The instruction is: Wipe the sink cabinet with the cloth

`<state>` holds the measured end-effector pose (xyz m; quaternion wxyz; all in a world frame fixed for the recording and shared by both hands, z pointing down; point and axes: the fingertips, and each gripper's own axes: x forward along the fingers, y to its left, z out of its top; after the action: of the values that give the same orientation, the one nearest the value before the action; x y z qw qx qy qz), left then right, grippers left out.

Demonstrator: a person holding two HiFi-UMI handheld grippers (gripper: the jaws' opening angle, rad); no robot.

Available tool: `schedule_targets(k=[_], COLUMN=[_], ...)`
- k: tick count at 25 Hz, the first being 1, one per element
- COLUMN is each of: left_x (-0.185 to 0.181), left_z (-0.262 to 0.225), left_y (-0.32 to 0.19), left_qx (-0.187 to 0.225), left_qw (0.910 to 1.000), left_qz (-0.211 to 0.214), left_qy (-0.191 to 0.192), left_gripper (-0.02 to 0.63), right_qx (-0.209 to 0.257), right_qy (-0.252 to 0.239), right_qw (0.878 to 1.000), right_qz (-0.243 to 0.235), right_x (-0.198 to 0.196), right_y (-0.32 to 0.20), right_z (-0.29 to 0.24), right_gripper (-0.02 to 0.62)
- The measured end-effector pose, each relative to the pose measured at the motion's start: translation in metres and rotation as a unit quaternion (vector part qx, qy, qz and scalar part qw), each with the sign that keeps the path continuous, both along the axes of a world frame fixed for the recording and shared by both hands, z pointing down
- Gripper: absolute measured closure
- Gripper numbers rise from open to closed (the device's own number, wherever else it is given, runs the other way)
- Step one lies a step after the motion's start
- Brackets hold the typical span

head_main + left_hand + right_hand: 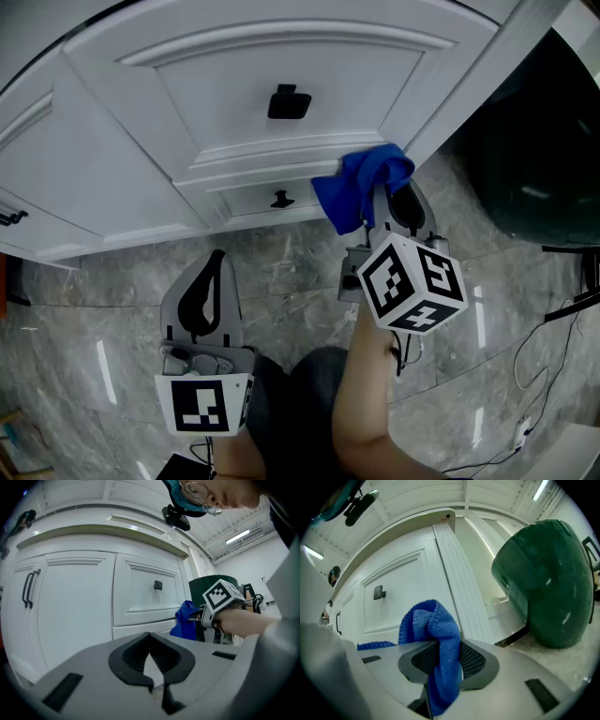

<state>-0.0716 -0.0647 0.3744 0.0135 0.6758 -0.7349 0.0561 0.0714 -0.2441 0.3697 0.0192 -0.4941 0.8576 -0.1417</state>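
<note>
The white sink cabinet (234, 103) fills the top of the head view, and its drawer front carries a black square knob (289, 101). My right gripper (394, 199) is shut on a blue cloth (361, 187), which is bunched against the moulding at the drawer's lower right corner. In the right gripper view the cloth (436, 634) hangs between the jaws of my right gripper (443, 653), with the cabinet (403, 602) just behind. My left gripper (214, 267) is held low over the floor, away from the cabinet, shut and empty. Its own view shows my left gripper (151, 660) and the cloth (186, 620) off to the right.
A dark green rounded bin (539, 159) stands right of the cabinet's corner post. Below the drawer is a narrow panel with a small black knob (281, 199). A black bar handle (28, 588) is on the left door. Cables (544, 366) lie on the grey marble floor (281, 272).
</note>
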Motion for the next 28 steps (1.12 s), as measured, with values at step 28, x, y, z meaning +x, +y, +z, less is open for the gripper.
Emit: schedule_targets(k=[28], left_x=[-0.0054], left_z=[0.0045], left_y=[-0.0016], left_qx=[-0.004], left_qw=[0.9993], left_qz=[-0.021], left_qy=[0.031], left_gripper=[0.606], right_qx=[0.011], right_qy=[-0.007], right_qw=[1.0], right_qz=[0.027], right_x=[0.0112], right_y=[-0.0068], right_z=[0.0004], right_gripper=[0.479])
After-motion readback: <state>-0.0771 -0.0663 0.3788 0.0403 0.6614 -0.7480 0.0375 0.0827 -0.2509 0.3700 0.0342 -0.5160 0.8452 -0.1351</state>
